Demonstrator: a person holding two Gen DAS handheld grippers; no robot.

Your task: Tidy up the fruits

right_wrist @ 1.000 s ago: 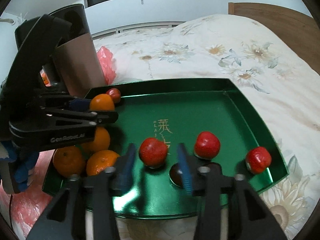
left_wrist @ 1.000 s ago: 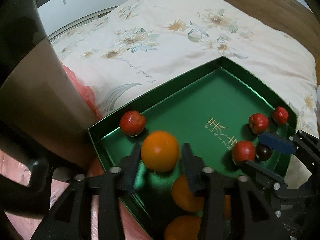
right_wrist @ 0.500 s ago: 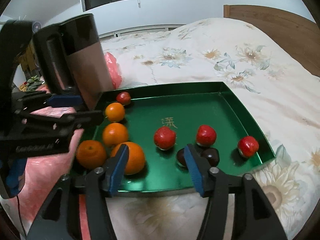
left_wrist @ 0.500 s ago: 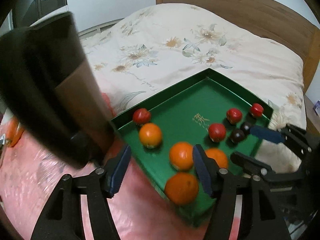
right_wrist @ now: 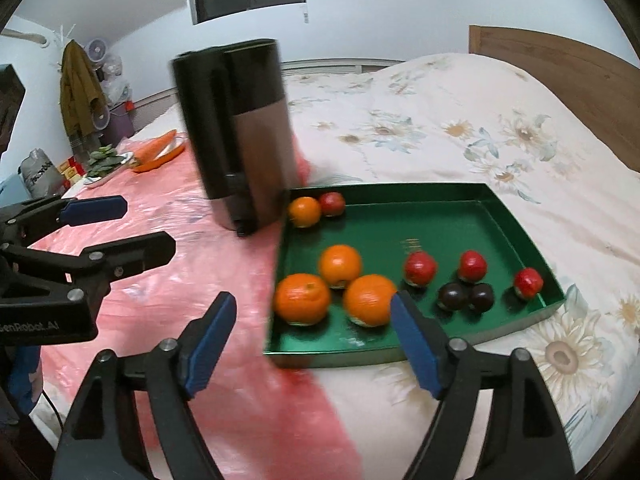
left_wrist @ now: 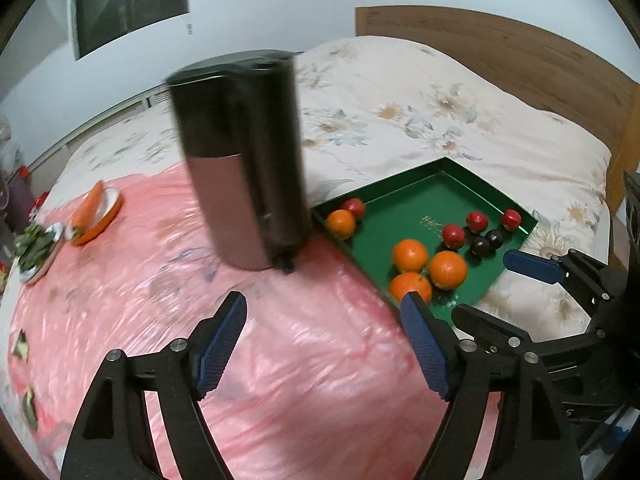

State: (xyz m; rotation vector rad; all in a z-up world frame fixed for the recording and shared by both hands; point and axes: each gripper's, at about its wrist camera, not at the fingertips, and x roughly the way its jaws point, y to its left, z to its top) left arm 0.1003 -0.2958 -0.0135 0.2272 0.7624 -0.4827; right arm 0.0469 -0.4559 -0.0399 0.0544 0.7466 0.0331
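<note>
step: sorting looks done, both tools clear of green tray [right_wrist: 516,224] on bed | left tool [left_wrist: 324,344] jaws opening, empty | right tool [right_wrist: 312,344] jaws wide apart, empty | oranges [right_wrist: 340,266] at tray's left end, red fruits [right_wrist: 472,266] right | next: likely check stray red fruit [right_wrist: 332,203] in far-left corner

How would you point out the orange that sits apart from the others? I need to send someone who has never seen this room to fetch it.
On the bed lies a green tray. Look to its far corner beside the tall dark canister. There the lone orange sits touching a red fruit, while the other three oranges bunch together at the near end.
</note>
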